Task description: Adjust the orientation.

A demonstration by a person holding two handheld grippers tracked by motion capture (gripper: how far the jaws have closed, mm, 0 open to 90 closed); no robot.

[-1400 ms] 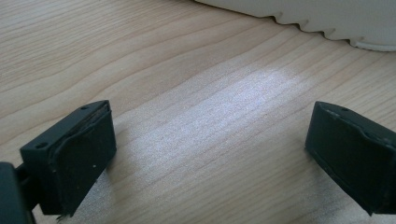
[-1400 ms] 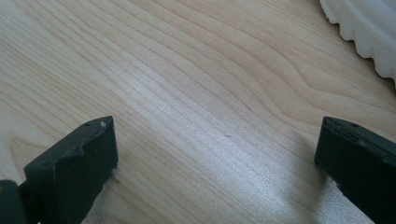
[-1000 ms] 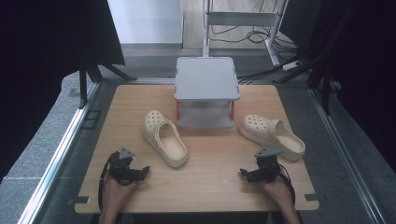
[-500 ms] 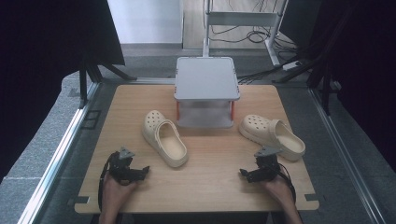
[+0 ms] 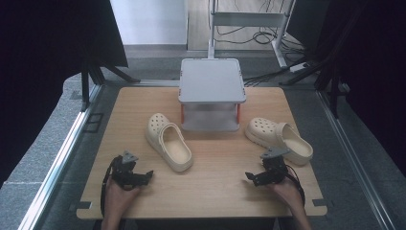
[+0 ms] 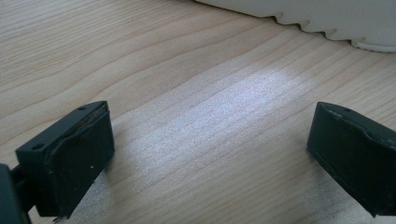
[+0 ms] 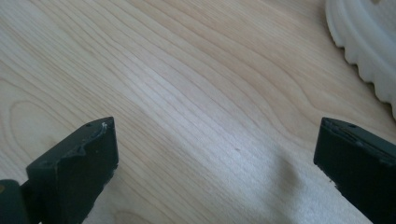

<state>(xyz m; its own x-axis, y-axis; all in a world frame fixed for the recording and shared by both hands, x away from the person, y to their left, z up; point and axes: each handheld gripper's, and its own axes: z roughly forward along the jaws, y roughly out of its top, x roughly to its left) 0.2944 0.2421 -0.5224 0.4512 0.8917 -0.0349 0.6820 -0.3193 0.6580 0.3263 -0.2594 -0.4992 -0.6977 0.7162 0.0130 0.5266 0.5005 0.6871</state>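
The work stands at its opening step: both tongs rest low at the near edge of the pale wooden counter (image 5: 210,187), and nothing is gripped. The left tongs (image 5: 143,176) stand spread with bare wood between the jaws, as the left gripper view confirms. The right tongs (image 5: 253,178) are likewise spread and hold nothing.

Two cream foam clogs lie on the counter, well apart. The left cream clog (image 5: 168,146) lies near the counter's middle, ahead and to the right of the left tongs; its ridged sole edge (image 6: 327,21) shows in the left gripper view. The right cream clog (image 5: 279,139) lies just beyond the right tongs. A grey two-tier plastic shelf with red posts (image 5: 211,93) stands behind and between them.

The next move probably calls for each pair of tongs to advance to its nearer clog and close on the heel rim or side wall.
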